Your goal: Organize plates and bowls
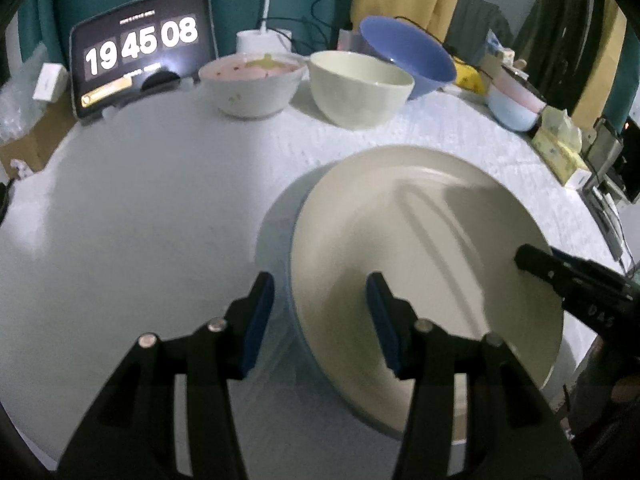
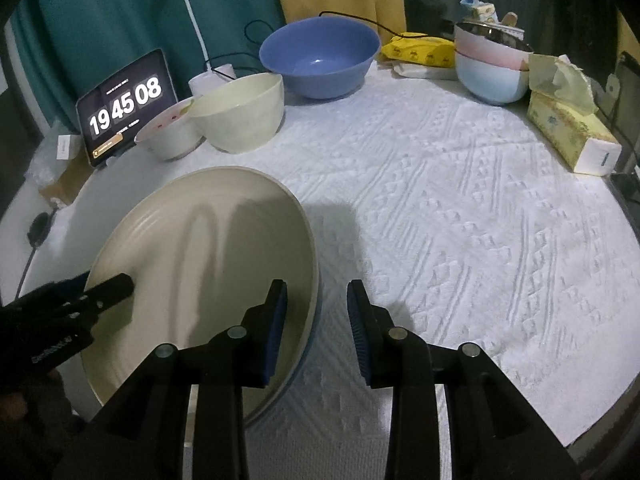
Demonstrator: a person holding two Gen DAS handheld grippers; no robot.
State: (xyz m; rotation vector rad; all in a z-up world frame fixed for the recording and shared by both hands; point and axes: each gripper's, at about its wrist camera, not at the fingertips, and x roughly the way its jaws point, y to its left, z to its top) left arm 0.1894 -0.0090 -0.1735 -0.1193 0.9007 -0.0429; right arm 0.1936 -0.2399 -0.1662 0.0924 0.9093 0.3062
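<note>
Two grippers straddle opposite edges of the cream plate (image 1: 424,264), and neither one clamps it. My left gripper (image 1: 320,320) stands partly open with the plate's left rim between its blue pads; a gap shows on both sides. My right gripper (image 2: 316,328) is also partly open, its left pad over the plate's right rim and its right pad over the white cloth (image 2: 480,220); it holds nothing.

The cream plate lies near the front of the surface, resting on a pale blue plate (image 1: 276,216) whose edge shows along the left side. It sits off-centre on the lower one.

Likely faults from here:
- Closing on both rims at once may pinch the lower plate together with the upper one, lifting the pair.
- A glazed rim is smooth; a shallow or one-sided grip may let the plate slide out and drop.
- Pushing sideways with an open pad may shove the stack across the cloth and bunch it.

Count of items:
- Plates: two, stacked.
- Single bowls: three at the rear, namely a patterned white bowl (image 2: 168,136), a cream bowl (image 2: 240,112) touching it, and a blue bowl (image 2: 320,60) behind.
- Nested bowls: at least two at the far right, a pink bowl (image 2: 492,50) seated in a light blue bowl (image 2: 488,80); a metal rim inside suggests a further one, which I cannot confirm.
</note>
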